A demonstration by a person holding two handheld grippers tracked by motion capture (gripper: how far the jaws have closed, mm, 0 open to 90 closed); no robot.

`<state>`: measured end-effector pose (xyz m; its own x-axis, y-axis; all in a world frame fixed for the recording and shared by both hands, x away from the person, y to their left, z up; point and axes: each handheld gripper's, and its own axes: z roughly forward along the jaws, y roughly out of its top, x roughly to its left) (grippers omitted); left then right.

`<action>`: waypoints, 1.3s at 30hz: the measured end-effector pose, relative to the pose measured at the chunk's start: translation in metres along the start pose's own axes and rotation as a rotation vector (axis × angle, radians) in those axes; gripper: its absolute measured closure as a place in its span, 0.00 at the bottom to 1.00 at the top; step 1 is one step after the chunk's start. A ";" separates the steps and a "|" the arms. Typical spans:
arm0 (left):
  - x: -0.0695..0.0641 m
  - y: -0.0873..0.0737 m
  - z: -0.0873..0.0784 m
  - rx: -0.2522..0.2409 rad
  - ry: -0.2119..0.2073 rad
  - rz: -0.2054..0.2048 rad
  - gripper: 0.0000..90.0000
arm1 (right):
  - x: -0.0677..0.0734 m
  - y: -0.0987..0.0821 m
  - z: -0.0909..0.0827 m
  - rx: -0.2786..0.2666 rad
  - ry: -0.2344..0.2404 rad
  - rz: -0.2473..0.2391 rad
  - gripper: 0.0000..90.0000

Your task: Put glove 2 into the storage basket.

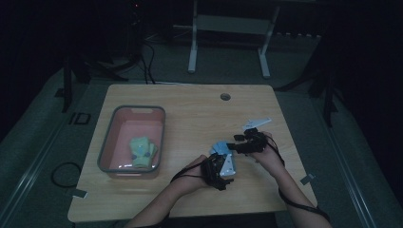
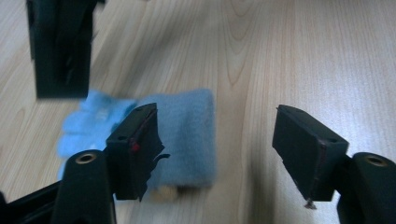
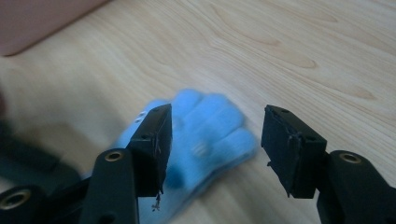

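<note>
Holding green gloves point(image 1: 142, 152) — grey-rimmed pink bin point(image 1: 107, 145); left gripper point(image 2: 217, 140), right gripper point(image 3: 215, 144) spread over blue glove point(image 3: 205, 128).

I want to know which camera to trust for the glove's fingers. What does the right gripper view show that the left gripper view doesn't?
Right gripper view alone: the fingertips of the blue glove, rounded and spread toward the camera, and a corner of the pink bin at top left.

Left gripper view alone: the glove's straight cuff edge, and the right gripper hanging dark above the glove's finger end.

Both: the same blue glove lying flat on the wooden table, seen between open black jaws, slightly blurred.
</note>
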<state>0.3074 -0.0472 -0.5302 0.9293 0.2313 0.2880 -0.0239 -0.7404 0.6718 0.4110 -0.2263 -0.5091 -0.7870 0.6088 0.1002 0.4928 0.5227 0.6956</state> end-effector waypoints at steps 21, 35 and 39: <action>0.006 -0.011 0.022 0.079 0.077 -0.001 0.77 | -0.005 -0.013 0.041 0.101 -0.020 0.017 0.36; 0.012 -0.018 0.013 0.097 0.042 -0.034 0.83 | 0.006 -0.007 0.044 0.146 0.098 0.001 0.82; 0.014 -0.019 0.008 0.099 0.036 -0.060 0.84 | 0.006 -0.006 0.045 0.131 0.110 0.031 0.86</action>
<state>0.3243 -0.0353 -0.5443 0.9140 0.2980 0.2753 0.0691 -0.7830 0.6182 0.4198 -0.1987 -0.5443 -0.8030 0.5605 0.2026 0.5561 0.5823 0.5931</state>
